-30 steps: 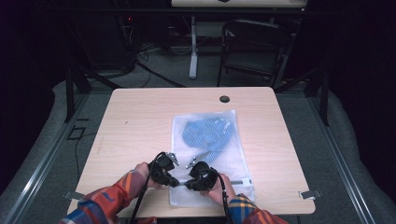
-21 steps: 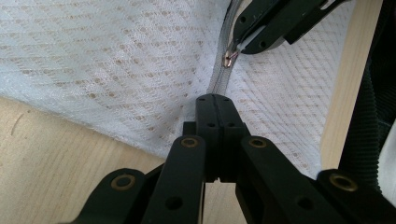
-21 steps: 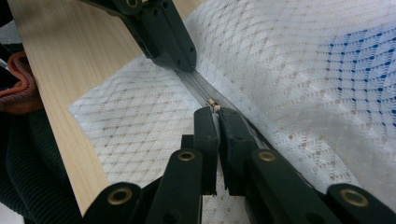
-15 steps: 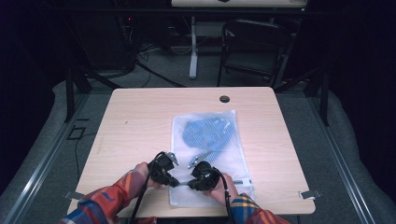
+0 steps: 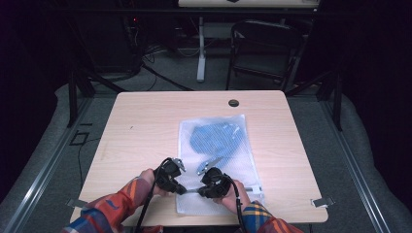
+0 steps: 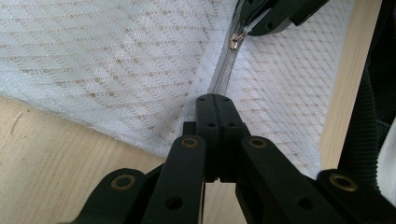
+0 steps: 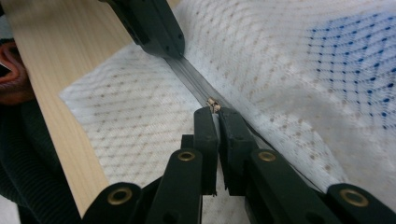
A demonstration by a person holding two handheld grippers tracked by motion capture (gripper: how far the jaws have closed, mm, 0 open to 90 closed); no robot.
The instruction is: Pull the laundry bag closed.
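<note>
right gripper (image 7: 215,112) beside zipper pull (image 7: 213,103)

A mesh bag (image 5: 216,160) lies flat on the counter (image 5: 145,131), right of its middle, reaching from mid-counter to just short of the near edge. A folded cloth (image 5: 214,138) sits inside the bag, in its far half. A zipper (image 6: 223,70) runs across the bag's near end, parallel to the near edge. The left tongs (image 5: 180,190) rest at the zipper's left end, by the bag's near left corner; the right tongs (image 5: 200,190) sit just right of them, at the zipper pull (image 7: 213,104). A round hole (image 5: 233,103) lies near the far edge, behind the bag.
</note>
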